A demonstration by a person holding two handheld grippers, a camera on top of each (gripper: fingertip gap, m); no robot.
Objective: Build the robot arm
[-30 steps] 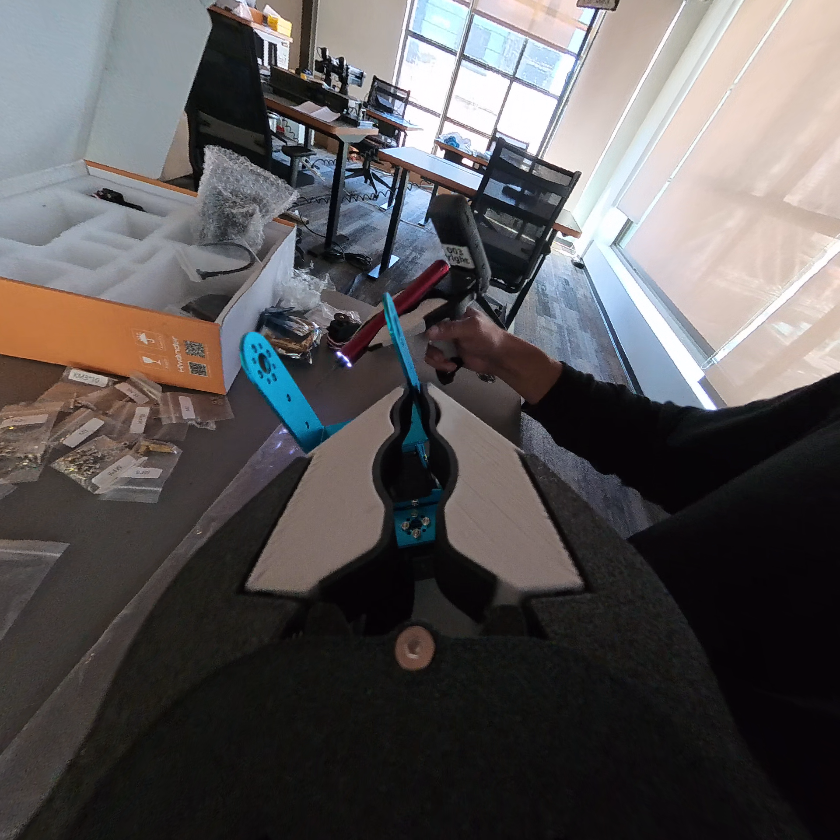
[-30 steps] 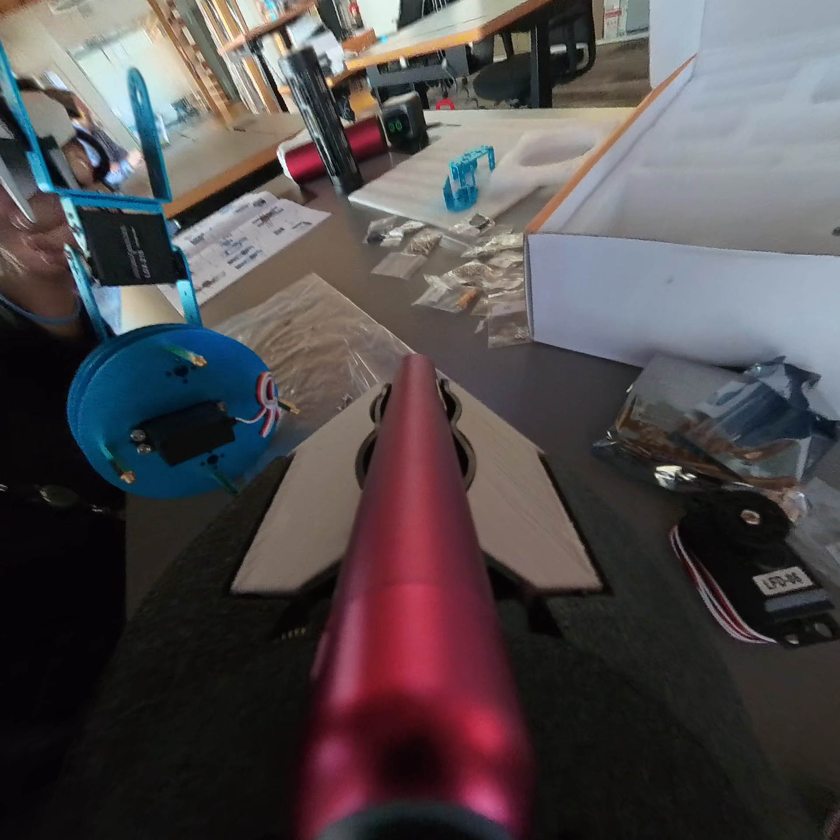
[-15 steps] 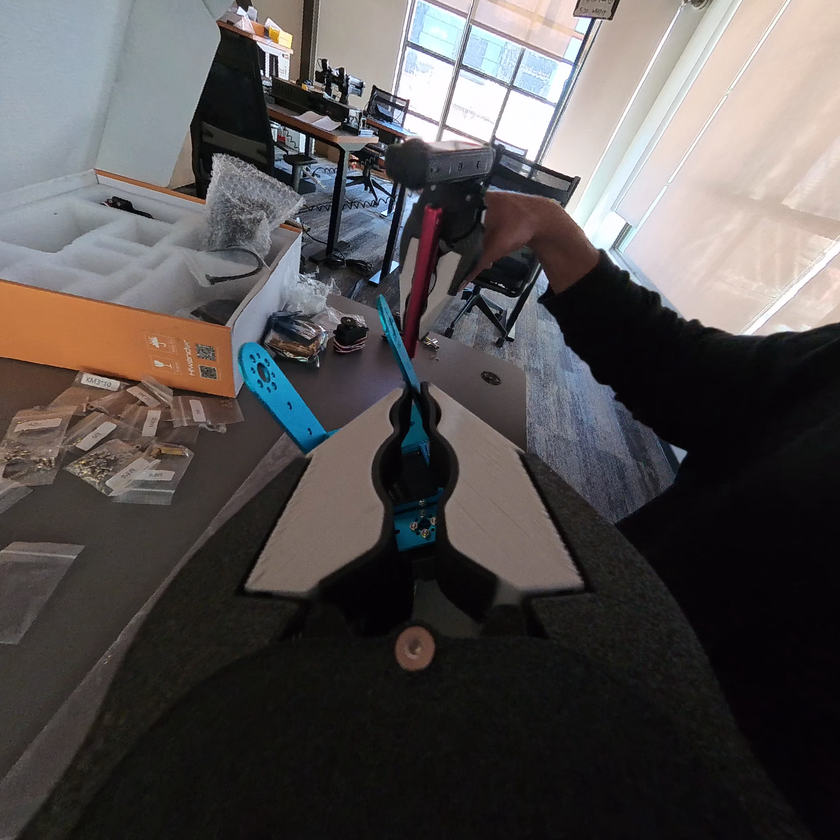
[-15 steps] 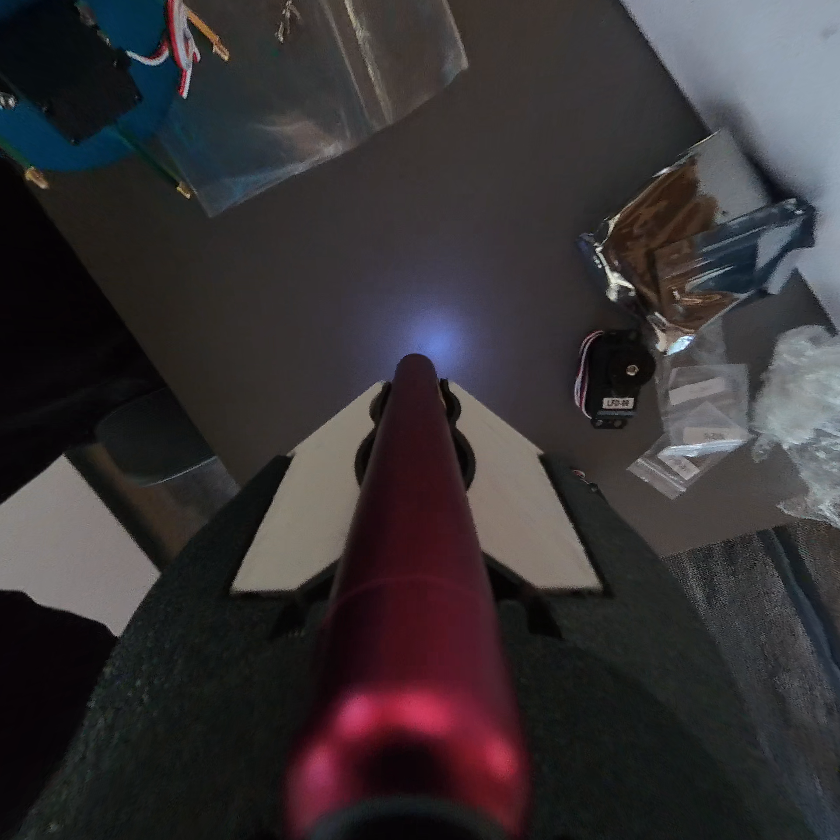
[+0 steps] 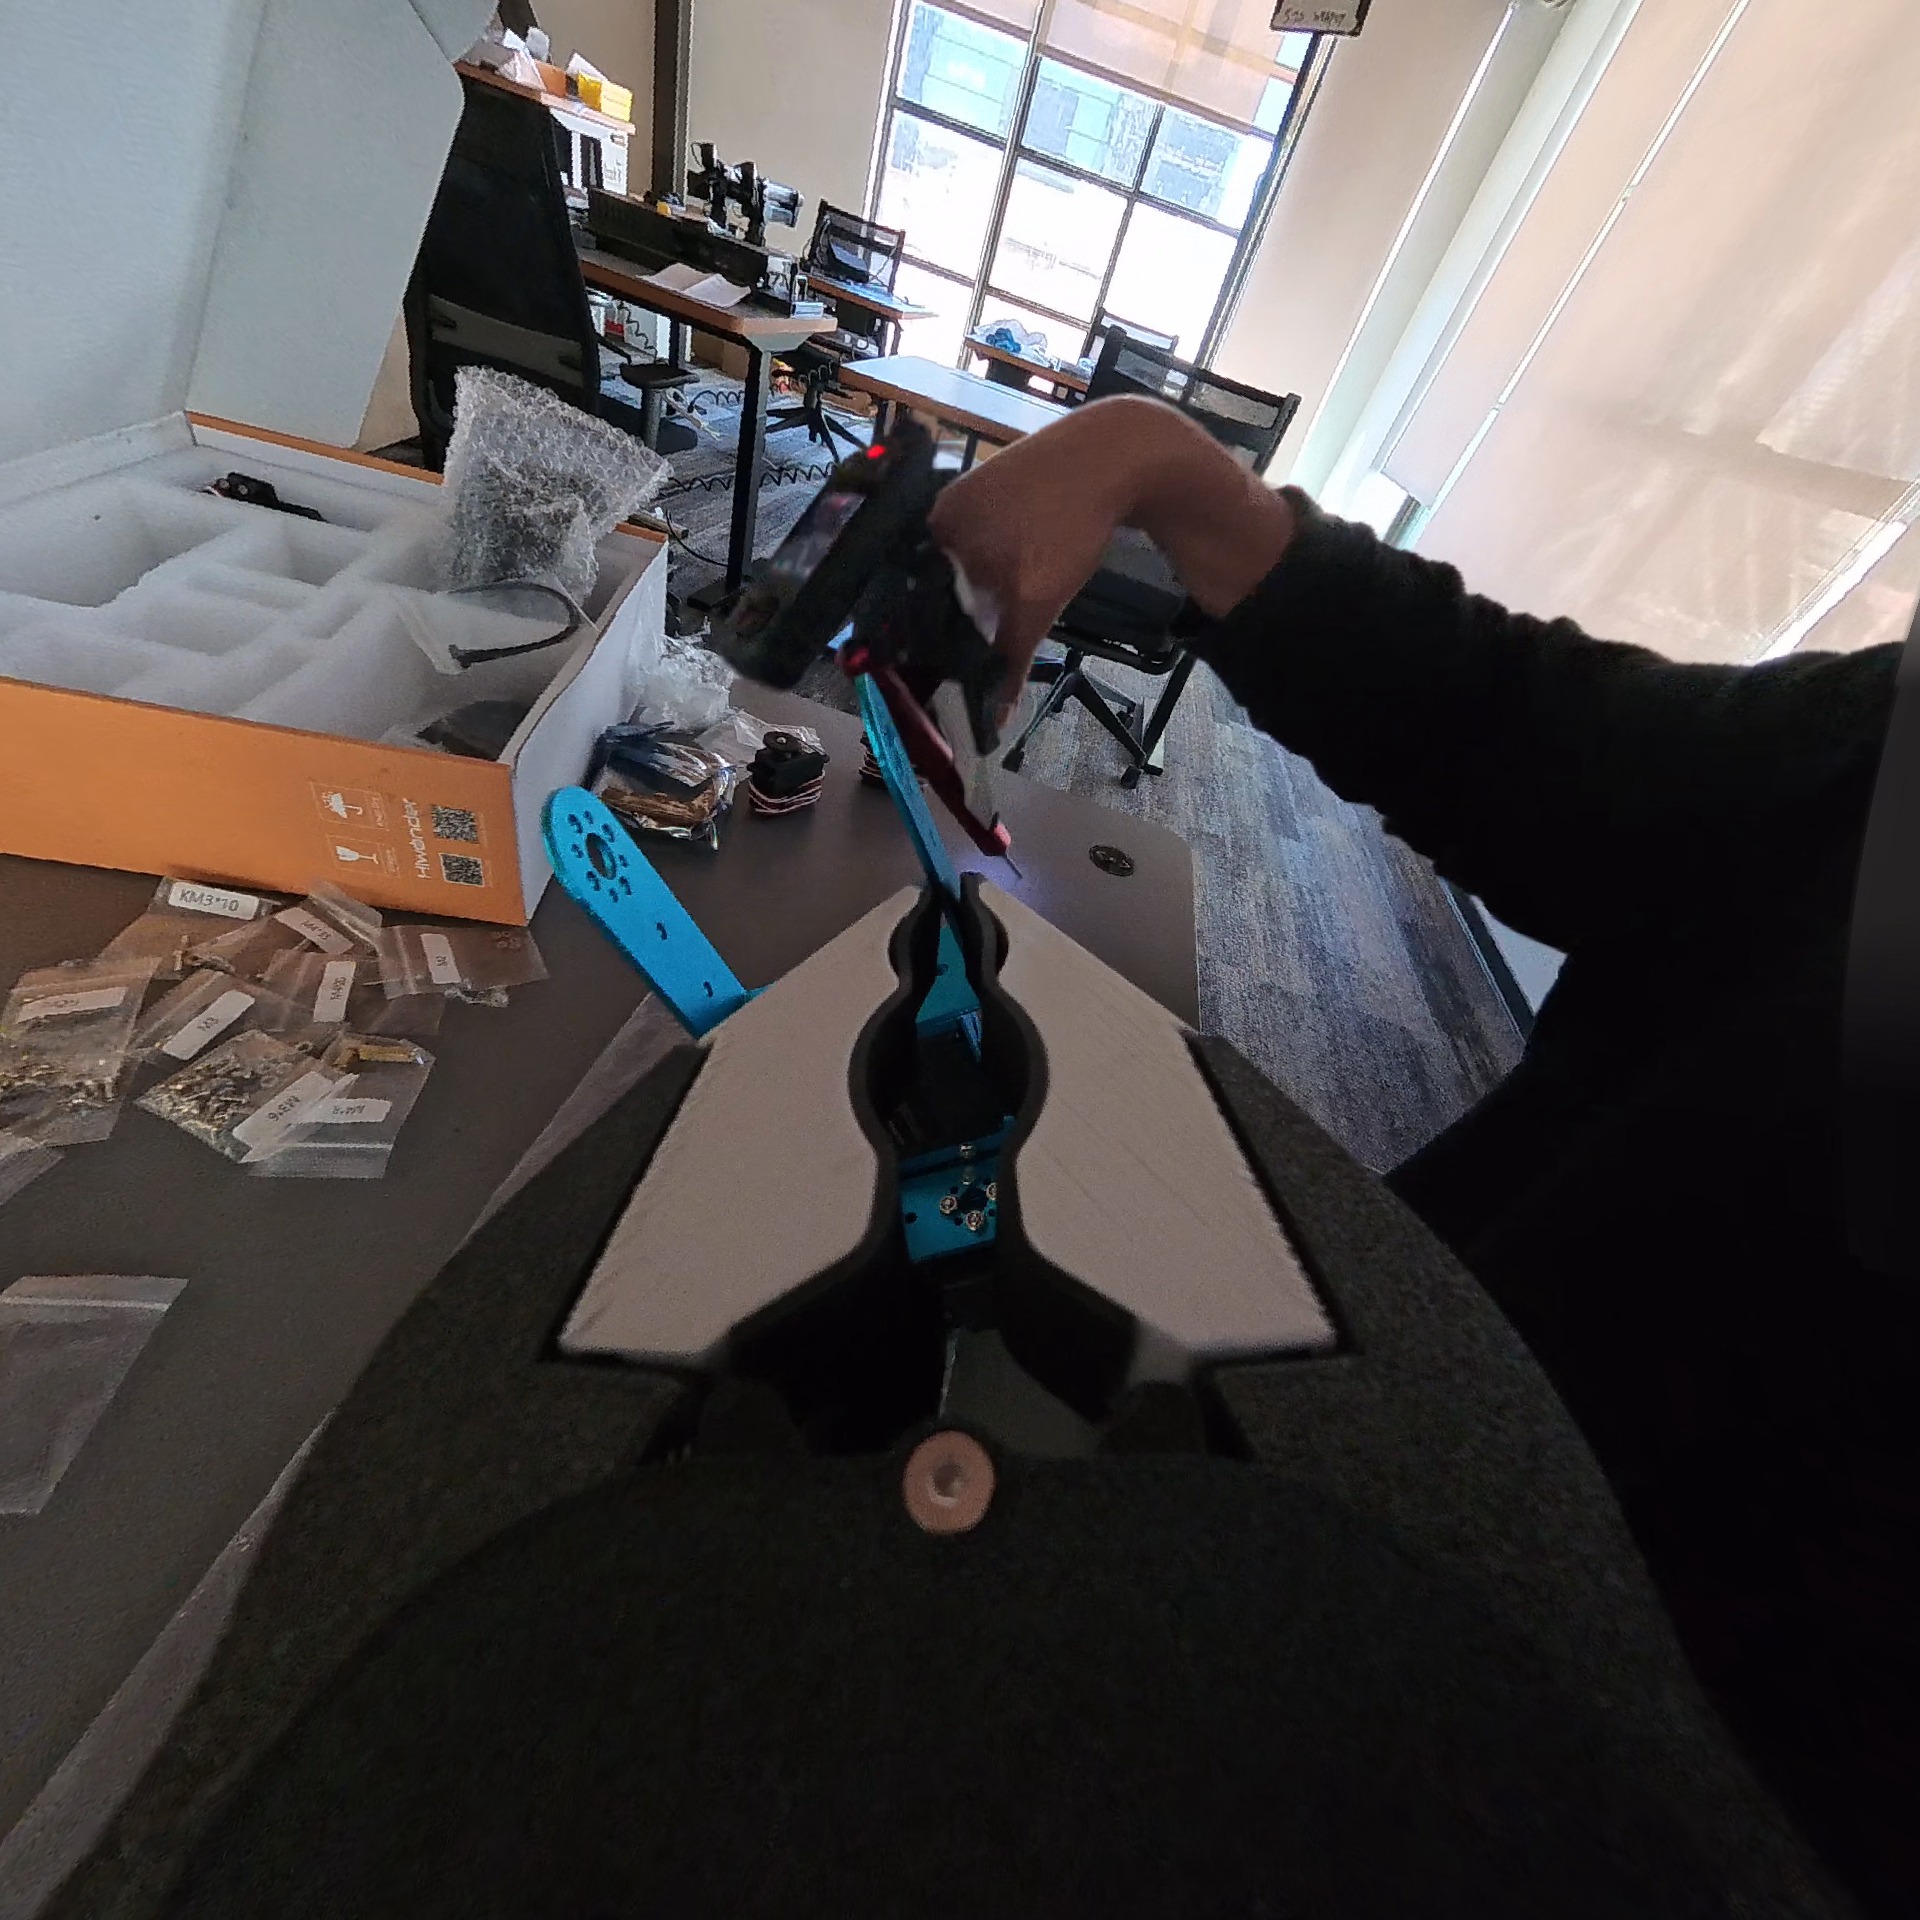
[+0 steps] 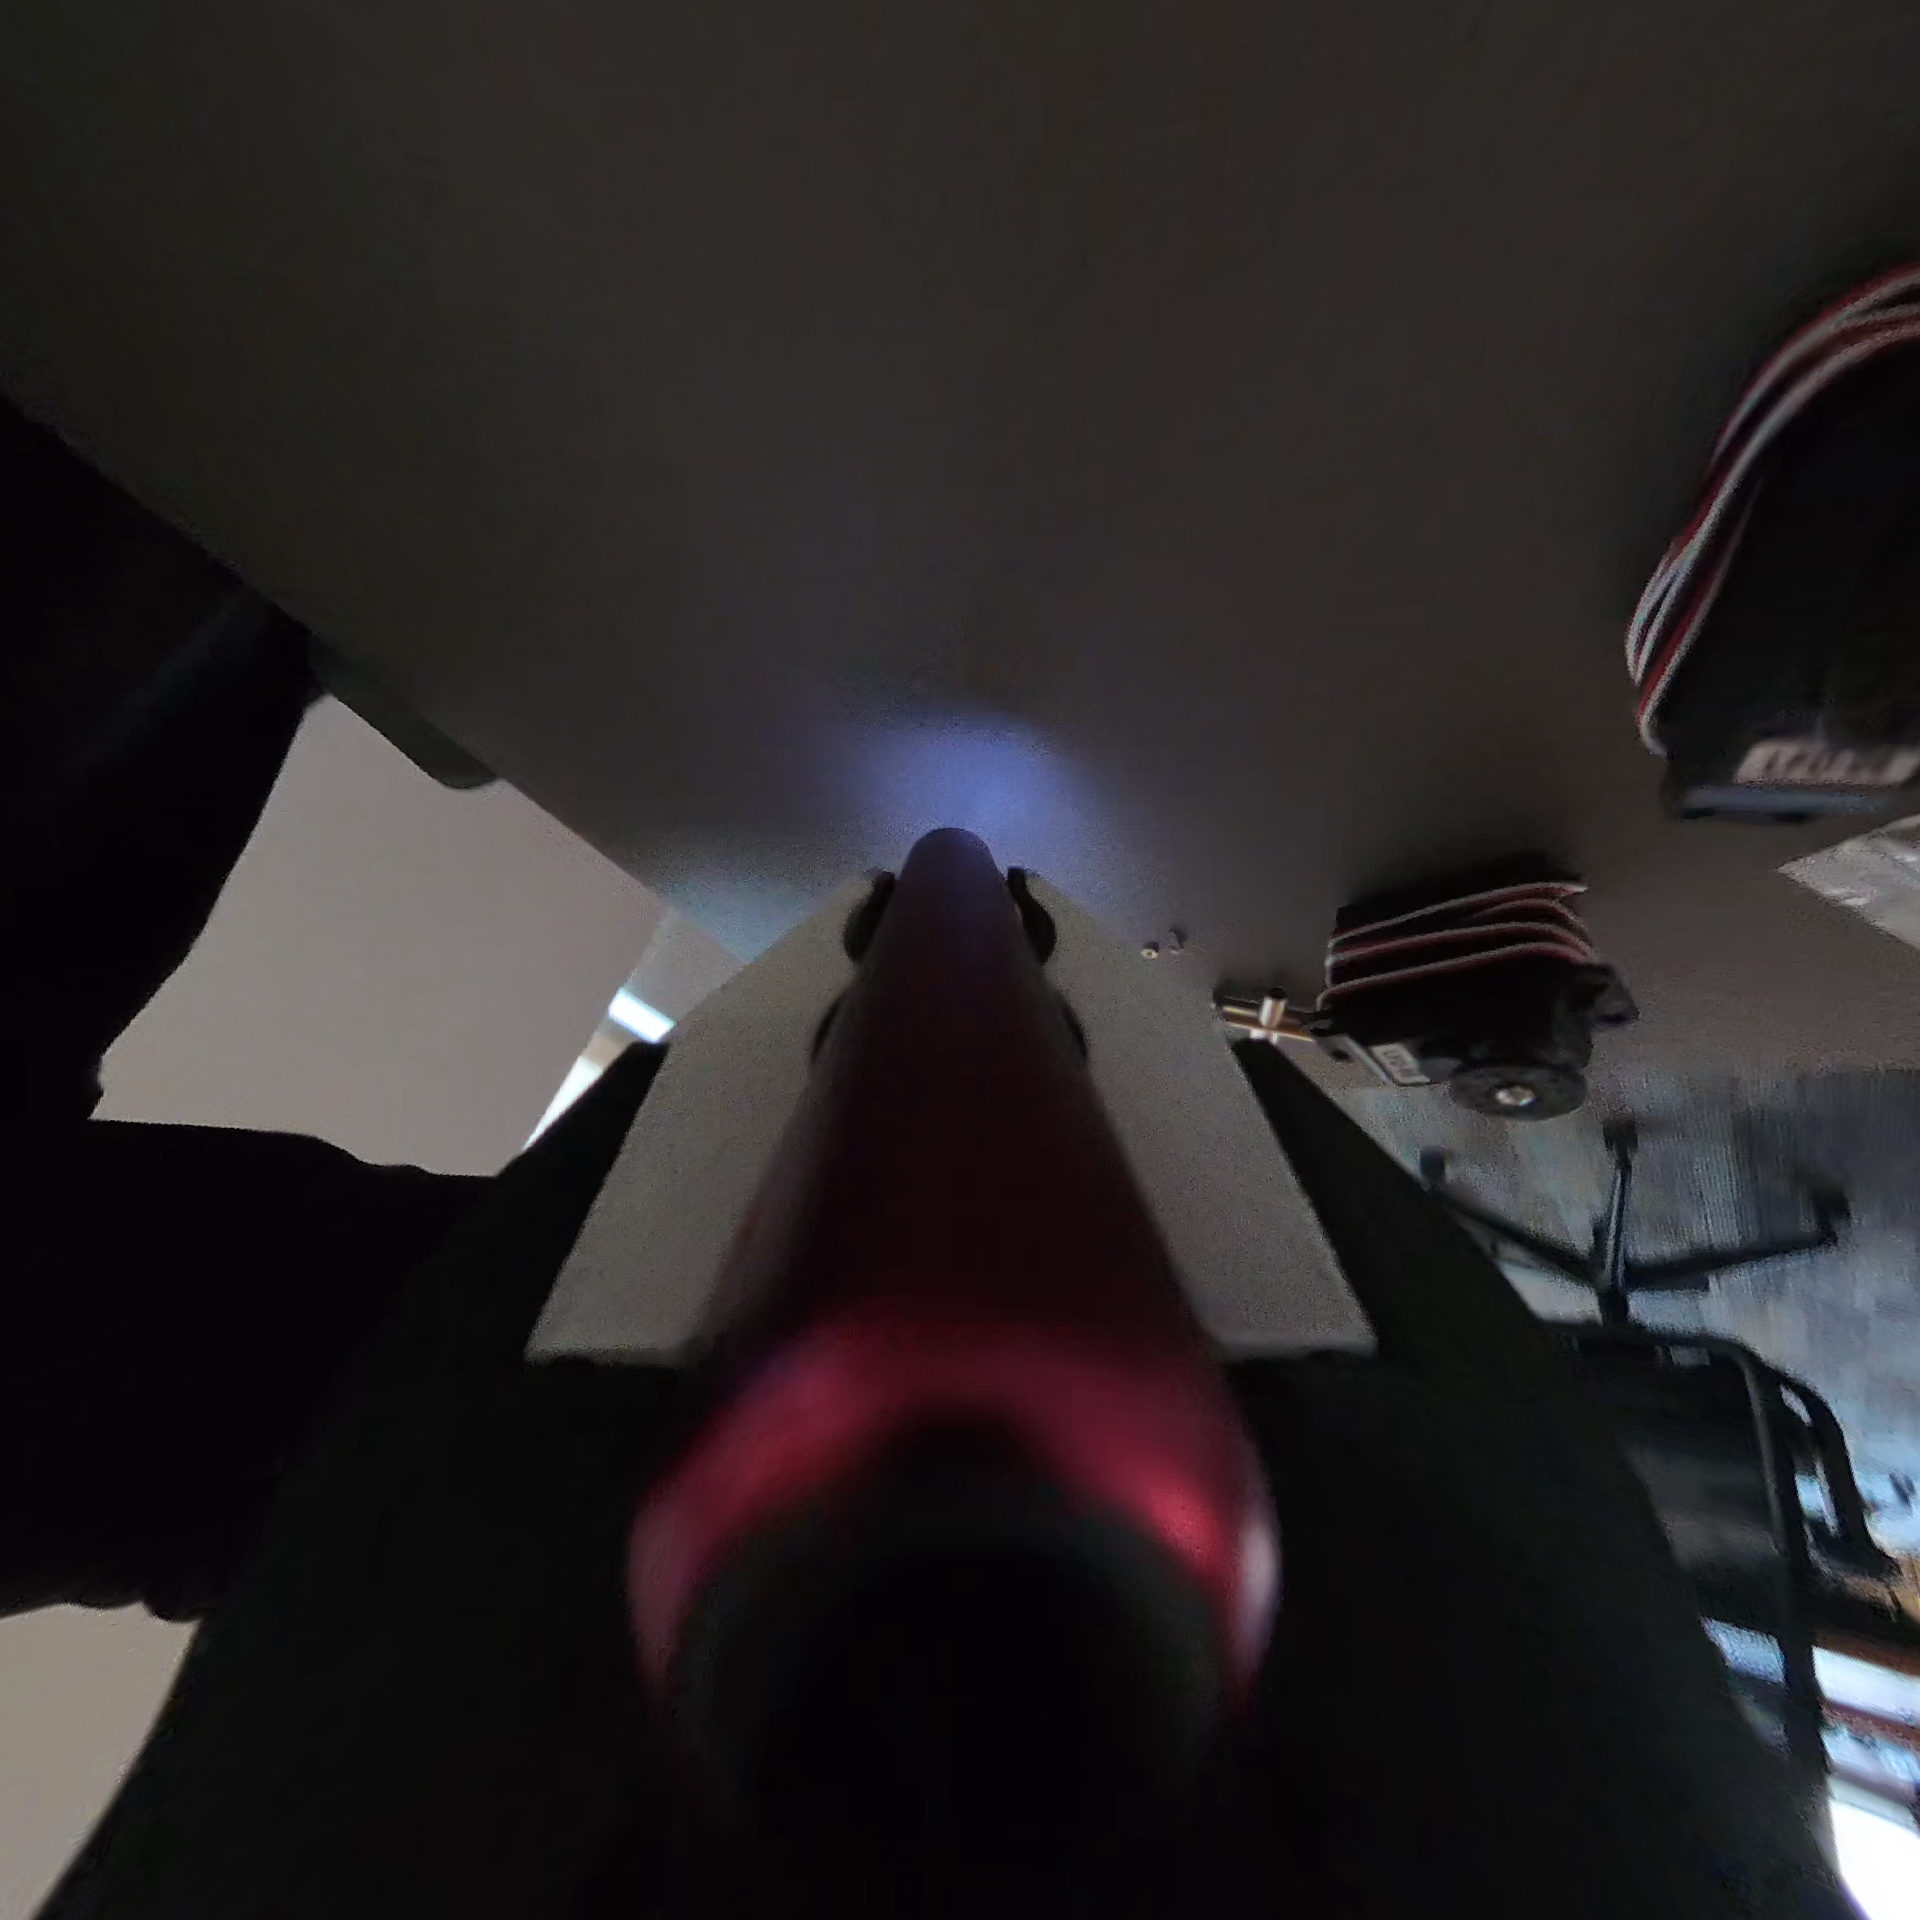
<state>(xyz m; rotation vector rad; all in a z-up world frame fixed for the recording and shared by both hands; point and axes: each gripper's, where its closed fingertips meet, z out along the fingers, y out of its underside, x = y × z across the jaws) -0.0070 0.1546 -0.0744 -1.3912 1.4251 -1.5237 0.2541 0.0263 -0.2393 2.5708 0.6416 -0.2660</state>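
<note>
My left hand-held gripper [image 5: 951,925] is clamped on a blue metal bracket [image 5: 644,914], one arm of which sticks out to its left while the other rises straight ahead between the jaws. Just beyond that arm, my right hand [image 5: 1049,530] holds the right hand-held gripper [image 6: 951,883], closed on a red electric screwdriver [image 6: 956,1174] whose body runs along its fingers. The tool slants down toward the grey surface [image 6: 935,364], and its tip light casts a pale bluish spot there, just ahead of the tip. To the right of the right hand-held gripper lies a black servo [image 6: 1475,1008] with red-and-white wires, a second one farther right. Left of my left hand-held gripper sit small bags of screws [image 5: 208,1049], and beyond them an open orange-and-white box [image 5: 260,810] with white foam inside.
</note>
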